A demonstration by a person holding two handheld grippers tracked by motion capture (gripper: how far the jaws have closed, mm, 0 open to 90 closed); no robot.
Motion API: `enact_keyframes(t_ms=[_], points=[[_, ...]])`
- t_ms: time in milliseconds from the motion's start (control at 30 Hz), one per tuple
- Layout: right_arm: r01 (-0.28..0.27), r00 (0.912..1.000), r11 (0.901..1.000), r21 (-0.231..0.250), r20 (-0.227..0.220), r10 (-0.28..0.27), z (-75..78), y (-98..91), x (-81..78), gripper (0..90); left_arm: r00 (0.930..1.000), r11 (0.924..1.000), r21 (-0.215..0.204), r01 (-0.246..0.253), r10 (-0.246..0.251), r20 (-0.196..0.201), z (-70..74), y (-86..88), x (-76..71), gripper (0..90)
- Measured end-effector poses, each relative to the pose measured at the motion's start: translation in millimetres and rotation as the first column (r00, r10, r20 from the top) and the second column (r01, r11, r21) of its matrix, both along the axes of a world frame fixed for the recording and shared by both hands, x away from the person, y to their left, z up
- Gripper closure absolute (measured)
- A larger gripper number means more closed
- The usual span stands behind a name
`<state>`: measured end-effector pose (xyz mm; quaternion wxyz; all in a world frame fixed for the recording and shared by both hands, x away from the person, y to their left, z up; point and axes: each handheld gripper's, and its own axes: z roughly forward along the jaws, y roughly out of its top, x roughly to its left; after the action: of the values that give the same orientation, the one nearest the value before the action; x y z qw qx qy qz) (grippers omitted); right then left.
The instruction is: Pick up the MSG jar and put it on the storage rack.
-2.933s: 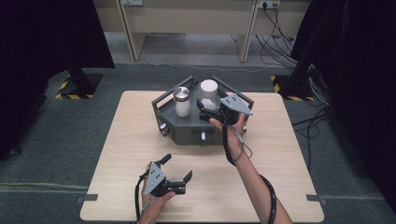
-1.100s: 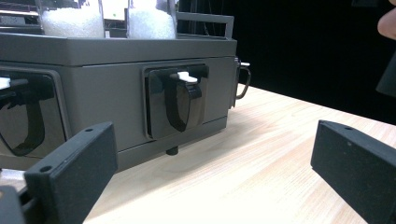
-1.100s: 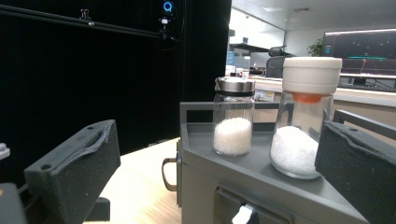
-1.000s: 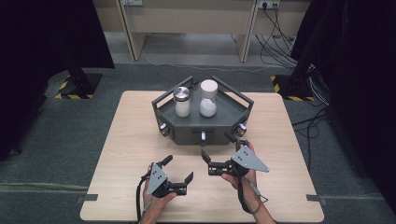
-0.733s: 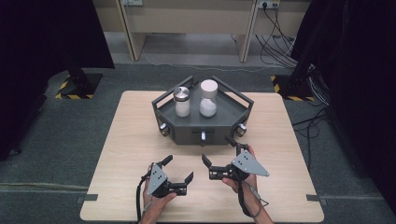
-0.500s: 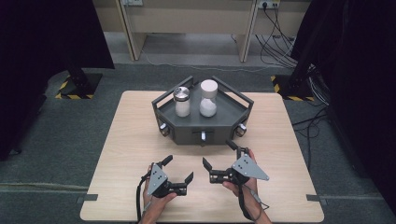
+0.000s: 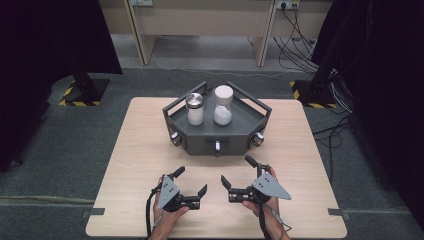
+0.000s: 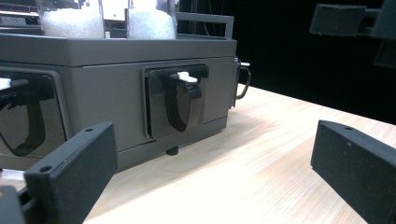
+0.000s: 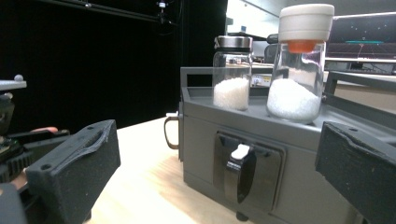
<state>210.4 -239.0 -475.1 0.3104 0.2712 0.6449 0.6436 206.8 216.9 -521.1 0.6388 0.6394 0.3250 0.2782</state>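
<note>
Nearest the person, the left gripper (image 7: 189, 183) and the right gripper (image 7: 235, 172) rest low on the table (image 7: 125, 165), jaws spread wide and grasping nothing. Just beyond them sits the grey tray box (image 7: 216, 136); the left gripper view cuts off the upper halves of its jars. On its deck stand a metal-lidded jar (image 7: 194, 108) and a white-capped jar (image 7: 223, 105), both partly filled with white grains.

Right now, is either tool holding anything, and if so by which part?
Nothing is held. The left tool and the right tool both rest open on the table, apart from the grey tray and its two jars.
</note>
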Motion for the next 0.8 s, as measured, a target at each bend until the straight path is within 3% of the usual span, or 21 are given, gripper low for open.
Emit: enact_keyframes(t_ms=[800], points=[[0.02, 0.9984, 0.9994, -0.028, -0.053, -0.021, -21.3, -12.0, -17.0, 0.4, 1.0, 1.0, 0.004, 0.007, -0.007, 0.0, -0.6, -0.5, -0.6, 0.3]])
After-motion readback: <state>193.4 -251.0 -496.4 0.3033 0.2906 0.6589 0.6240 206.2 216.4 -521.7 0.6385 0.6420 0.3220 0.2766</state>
